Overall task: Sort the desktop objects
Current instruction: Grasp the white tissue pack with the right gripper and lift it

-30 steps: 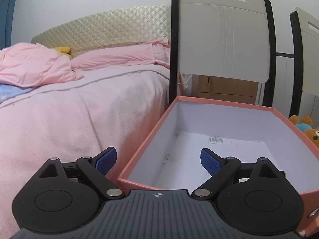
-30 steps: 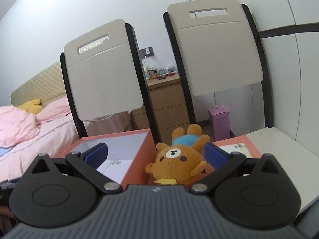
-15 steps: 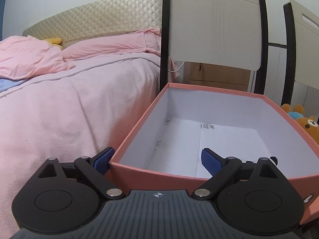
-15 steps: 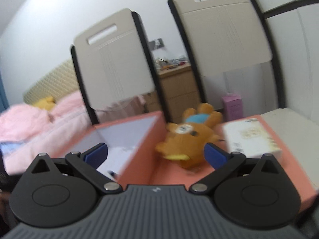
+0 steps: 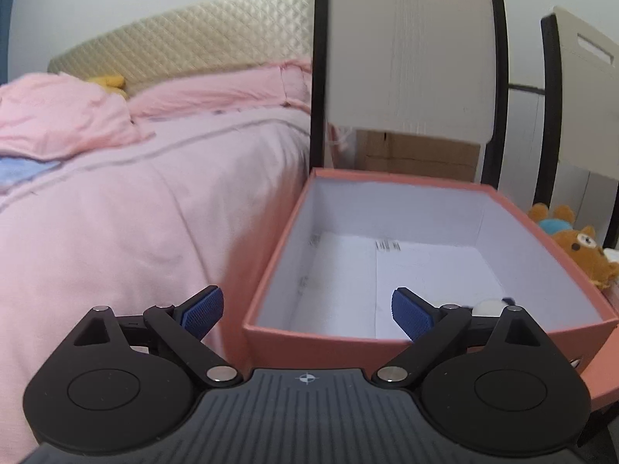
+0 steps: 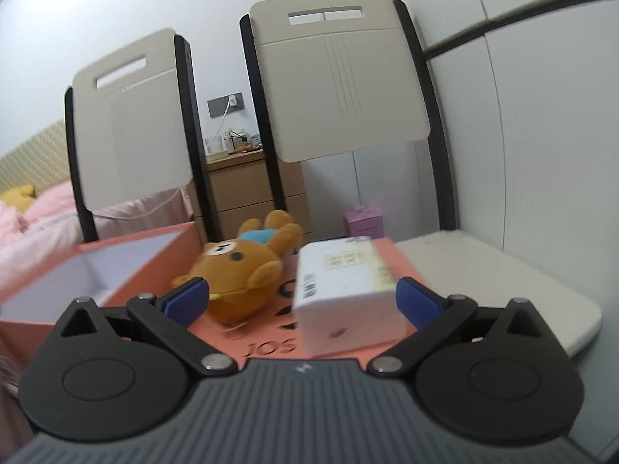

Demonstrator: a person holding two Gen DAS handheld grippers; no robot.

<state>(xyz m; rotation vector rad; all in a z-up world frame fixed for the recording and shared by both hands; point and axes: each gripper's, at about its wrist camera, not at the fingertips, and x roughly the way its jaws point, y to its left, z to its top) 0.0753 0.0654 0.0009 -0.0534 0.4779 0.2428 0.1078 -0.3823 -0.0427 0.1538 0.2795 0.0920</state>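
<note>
An open salmon-pink box [image 5: 387, 338] with a white inside stands by the bed; it also shows in the right wrist view [image 6: 127, 247]. My left gripper [image 5: 307, 311] is open and empty over its near left corner. A small white and dark item [image 5: 489, 305] lies in the box behind my right finger. A brown plush bear [image 6: 247, 266] and a white carton [image 6: 344, 290] lie on the pink lid [image 6: 271, 342]. My right gripper [image 6: 301, 301] is open, low over the lid, with the carton against its right finger. The bear also shows in the left wrist view [image 5: 580, 247].
A pink bed [image 5: 116, 201] lies left of the box. Two beige folding chairs [image 6: 336, 85] stand behind the boxes. A white table top [image 6: 503, 282] extends to the right. A wooden drawer unit [image 6: 255, 189] and a small purple box [image 6: 363, 222] stand at the back.
My left gripper has drawn back and left, so the box sits farther right. My right gripper has swung right and come closer to the white carton and the bear.
</note>
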